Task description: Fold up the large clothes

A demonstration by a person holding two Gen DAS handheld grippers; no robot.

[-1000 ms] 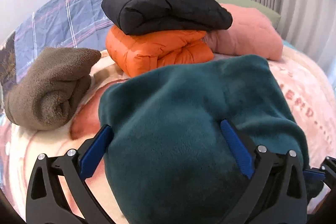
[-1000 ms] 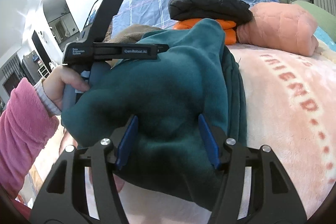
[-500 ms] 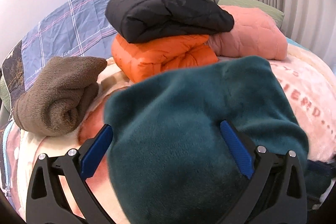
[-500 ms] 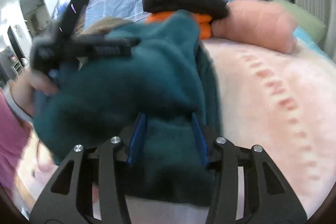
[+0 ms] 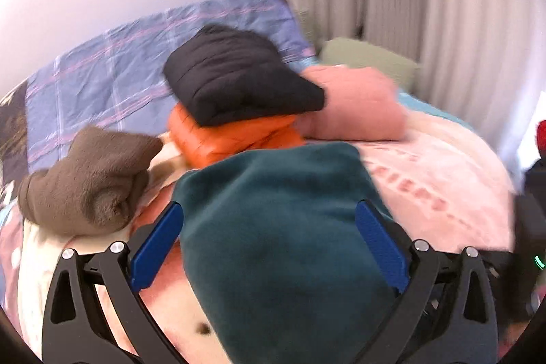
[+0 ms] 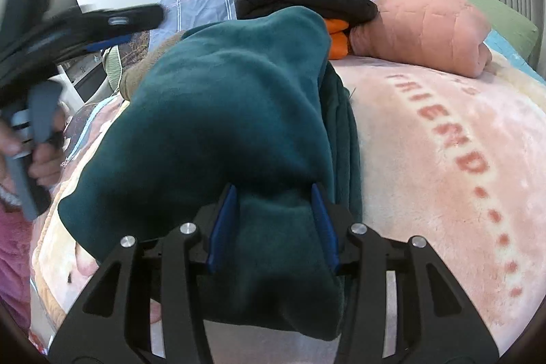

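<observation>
The teal fleece garment (image 6: 232, 111) lies bunched on the pink blanket (image 6: 443, 159) of the bed. The right gripper (image 6: 273, 224), jaws just closed further, pinches its near fold; the left gripper (image 5: 269, 237) stands open around it.

The teal garment (image 6: 232, 125) is thick fleece cloth, matt, with a soft short pile. At about ten o'clock from it in the left wrist view, the brown bundle (image 5: 88, 179) is a rougher, nubby fleece. The black jacket (image 5: 235, 81) at twelve o'clock is quilted, smooth cloth with a dull finish; the orange jacket (image 5: 235, 139) beneath it is puffy quilted cloth with a faint sheen. The pink blanket (image 6: 443, 159) covering the bed is plush and fuzzy, with woven-in letters. The folded pink quilt (image 6: 426, 29) is stitched in squares, matt. The plaid sheet (image 5: 112, 70) is thin, creased cotton-like cloth. The fingers (image 6: 225, 224) carry smooth blue pads on matt black plastic, with shiny metal screws.
</observation>
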